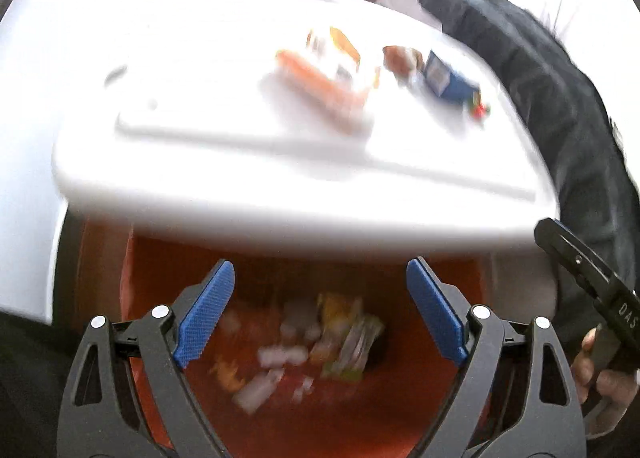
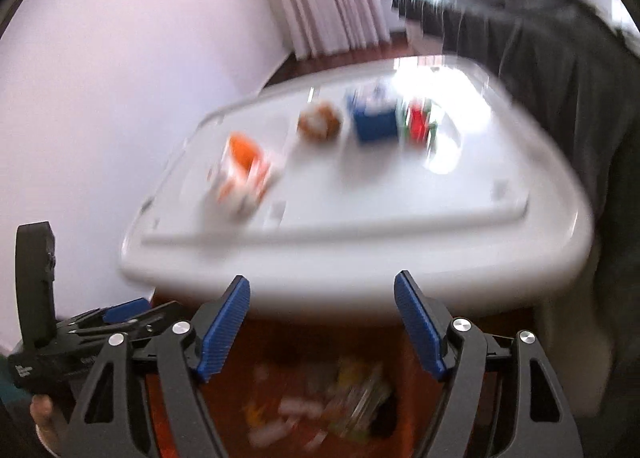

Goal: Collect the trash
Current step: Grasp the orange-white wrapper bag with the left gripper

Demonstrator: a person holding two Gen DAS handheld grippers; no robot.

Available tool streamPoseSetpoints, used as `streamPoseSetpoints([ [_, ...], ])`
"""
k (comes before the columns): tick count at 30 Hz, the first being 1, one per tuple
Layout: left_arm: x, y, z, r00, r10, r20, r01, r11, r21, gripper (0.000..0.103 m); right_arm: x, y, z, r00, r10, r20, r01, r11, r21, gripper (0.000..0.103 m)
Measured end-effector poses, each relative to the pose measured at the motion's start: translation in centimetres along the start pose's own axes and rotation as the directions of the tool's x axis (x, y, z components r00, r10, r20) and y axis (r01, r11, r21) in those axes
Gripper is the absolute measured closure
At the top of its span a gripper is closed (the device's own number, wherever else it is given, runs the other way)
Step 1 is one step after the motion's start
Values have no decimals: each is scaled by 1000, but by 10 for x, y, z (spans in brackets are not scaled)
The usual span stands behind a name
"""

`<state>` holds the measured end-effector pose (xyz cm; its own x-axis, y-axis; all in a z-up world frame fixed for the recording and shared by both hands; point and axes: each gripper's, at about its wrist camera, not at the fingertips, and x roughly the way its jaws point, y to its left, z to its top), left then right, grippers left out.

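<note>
Both jaws are seen spread apart and empty over the red bin (image 1: 440, 286) (already holding scraps). Trash (image 2: 240, 174) is left up ahead on the counter (image 2: 360, 258), its orange box lying nearer the left gripper (image 1: 320, 314) than the right gripper (image 2: 322, 322).

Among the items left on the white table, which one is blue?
The blue box, between the round brown-and-white item and the red-and-green item. The orange-and-white carton lies apart.

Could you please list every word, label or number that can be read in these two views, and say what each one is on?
"DAS": white letters on the black body of the right tongs, cut off at the frame edge.
Small white print on the left tongs: too blurred to read.
Blue box, orange-and-white carton and wrappers in the red bin: printing blurred, unreadable.
</note>
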<state>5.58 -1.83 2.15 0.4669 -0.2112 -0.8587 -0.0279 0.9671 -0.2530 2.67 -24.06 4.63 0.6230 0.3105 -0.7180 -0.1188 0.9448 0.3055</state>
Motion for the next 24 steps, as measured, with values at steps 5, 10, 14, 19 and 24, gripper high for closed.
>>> streamPoseSetpoints([
  [5, 18, -14, 52, 999, 4, 53, -1, 999, -54, 17, 4, -20, 49, 993, -58, 100, 58, 998, 5, 27],
  [10, 49, -19, 84, 994, 90, 60, -81, 987, -139, 17, 15, -45, 46, 993, -66, 98, 52, 989, 139, 25],
  [14, 73, -26, 107, 984, 164, 69, -148, 969, -200, 17, 19, -50, 49, 995, -37, 92, 20, 985, 172, 26],
  [19, 113, -40, 123, 964, 258, 64, -244, 955, -168, 16, 18, -47, 52, 993, -34, 116, 15, 987, 157, 26],
  [24, 116, -53, 118, 946, 292, 139, -293, 956, -16, 50, 27, -47, 54, 995, -19, 96, 3, 986, 165, 25],
])
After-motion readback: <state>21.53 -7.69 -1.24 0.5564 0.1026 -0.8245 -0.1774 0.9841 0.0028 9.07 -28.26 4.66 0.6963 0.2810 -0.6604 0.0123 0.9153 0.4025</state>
